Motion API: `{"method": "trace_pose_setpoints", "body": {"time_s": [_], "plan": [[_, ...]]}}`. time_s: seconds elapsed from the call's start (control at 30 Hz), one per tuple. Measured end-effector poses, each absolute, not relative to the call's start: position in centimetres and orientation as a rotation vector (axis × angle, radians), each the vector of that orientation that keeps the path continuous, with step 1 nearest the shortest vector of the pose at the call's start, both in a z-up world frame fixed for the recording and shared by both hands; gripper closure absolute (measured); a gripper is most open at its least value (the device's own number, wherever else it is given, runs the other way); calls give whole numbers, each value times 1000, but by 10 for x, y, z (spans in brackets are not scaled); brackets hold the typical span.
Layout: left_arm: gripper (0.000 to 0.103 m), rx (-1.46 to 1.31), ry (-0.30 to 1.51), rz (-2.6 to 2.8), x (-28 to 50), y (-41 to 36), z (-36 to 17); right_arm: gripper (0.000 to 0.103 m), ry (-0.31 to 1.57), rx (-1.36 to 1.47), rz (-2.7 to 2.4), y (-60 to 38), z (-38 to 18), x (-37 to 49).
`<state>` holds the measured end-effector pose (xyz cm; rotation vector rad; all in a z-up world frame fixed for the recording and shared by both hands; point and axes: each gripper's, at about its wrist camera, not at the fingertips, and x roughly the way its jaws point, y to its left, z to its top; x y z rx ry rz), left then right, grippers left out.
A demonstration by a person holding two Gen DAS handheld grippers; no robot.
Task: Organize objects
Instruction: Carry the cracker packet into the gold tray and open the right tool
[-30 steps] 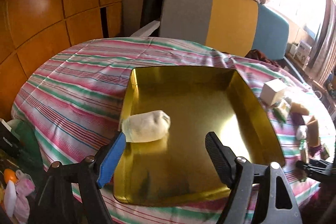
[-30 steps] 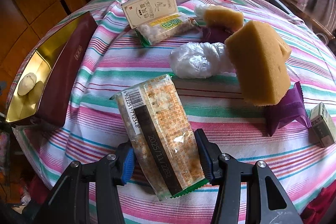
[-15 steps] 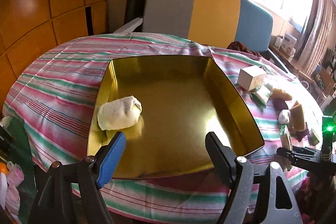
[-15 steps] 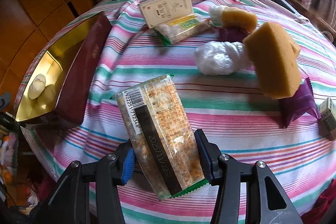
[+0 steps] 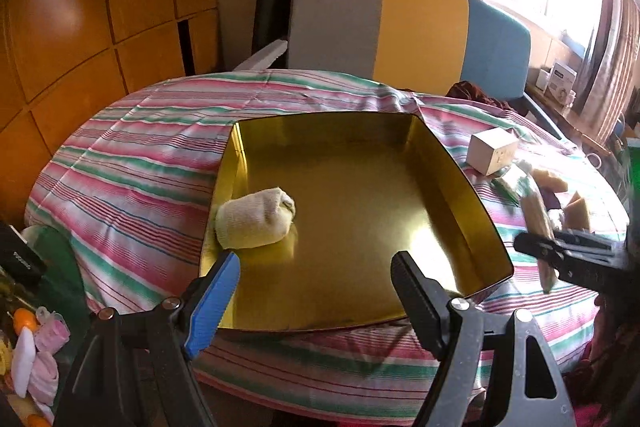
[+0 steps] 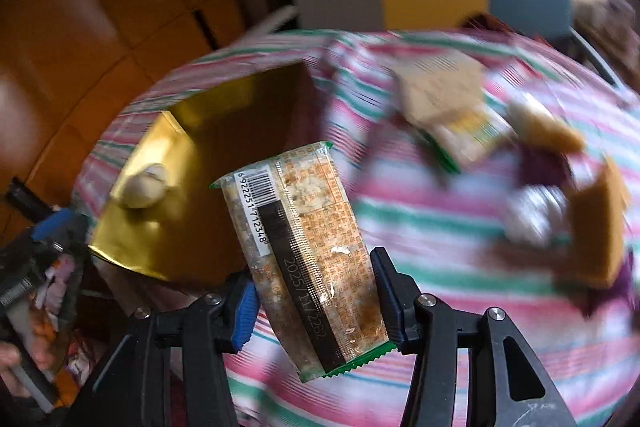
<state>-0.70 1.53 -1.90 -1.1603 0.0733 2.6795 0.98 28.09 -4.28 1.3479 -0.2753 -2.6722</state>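
Nearest the right wrist camera, the right hand-held gripper is narrowed onto a flat, oblong snack packet of glossy clear film with a barcode, a black date strip and a green serrated end; both pads press its long sides. The packet hangs in the air above the surface, its long axis pointing away from the gripper and leaning left toward the tin. The left hand-held gripper stands wide open with nothing between its ribbed pads, hovering at the near rim of the square gold tin, smooth and mirror-bright inside. A soft, knitted cream bundle lies against its left wall. The striped cloth covers the surface; farther right sit a small pale box and blurred spongy pieces.
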Motion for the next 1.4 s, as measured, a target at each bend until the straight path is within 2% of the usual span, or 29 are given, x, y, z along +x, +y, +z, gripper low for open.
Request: {"method": "trace_pose_setpoints", "body": {"time_s": [0.23,0.53,0.73,0.97,1.1,1.4], "plan": [[24,-1147,82,2716,-6,6,-15,51,-175,1314,-2598,224,-33,-32],[24,-1145,81,2752,-7,-7,-12,49,-239,1426,-2458,189,-67,-61],[24,-1138,78,2758,-5,-8,-10,46,-236,1405,-2446,179,-67,-57],[24,-1126,93,2755,-3,-4,-9,45,-224,1362,-2499,187,-53,-49],[24,-1122,106,2751,-2,0,-8,38,-224,1326,-2556,201,-43,-39],[24,-1098,129,2716,-2,14,-5,31,-289,1283,-2713,264,-26,-9]]}}
